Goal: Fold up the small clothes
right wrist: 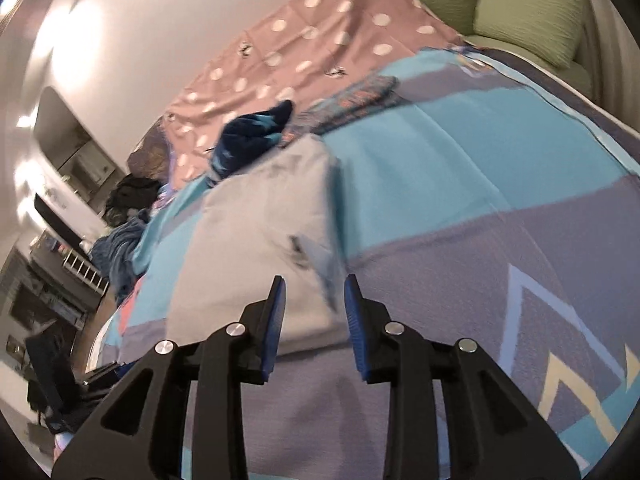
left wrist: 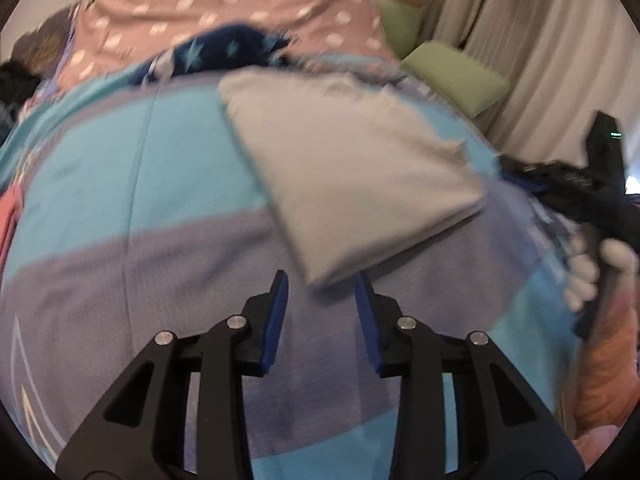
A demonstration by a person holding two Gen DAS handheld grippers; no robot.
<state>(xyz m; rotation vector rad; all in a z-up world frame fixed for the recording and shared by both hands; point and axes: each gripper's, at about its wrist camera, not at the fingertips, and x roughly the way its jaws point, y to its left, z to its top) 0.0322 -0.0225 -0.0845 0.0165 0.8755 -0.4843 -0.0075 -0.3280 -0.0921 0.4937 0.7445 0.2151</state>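
Note:
A pale grey folded garment (left wrist: 352, 168) lies flat on the turquoise and purple bedcover (left wrist: 120, 200). My left gripper (left wrist: 321, 286) hovers at its near corner, jaws apart, the blue pads (left wrist: 276, 320) pressing on nothing. In the right wrist view the same garment (right wrist: 256, 240) stretches away from my right gripper (right wrist: 314, 286), whose jaws stand apart over its near edge without pinching it. A gloved hand (left wrist: 584, 276) holding a black tool body (left wrist: 580, 184) shows at the garment's right corner.
A dark blue star-print garment (right wrist: 252, 140) and a folded patterned piece (right wrist: 360, 100) lie beyond the grey one. Behind them are a pink dotted quilt (left wrist: 224, 12), green pillows (right wrist: 528, 20) and curtains (left wrist: 540, 40). Furniture and clutter stand off the bed's left side (right wrist: 60, 280).

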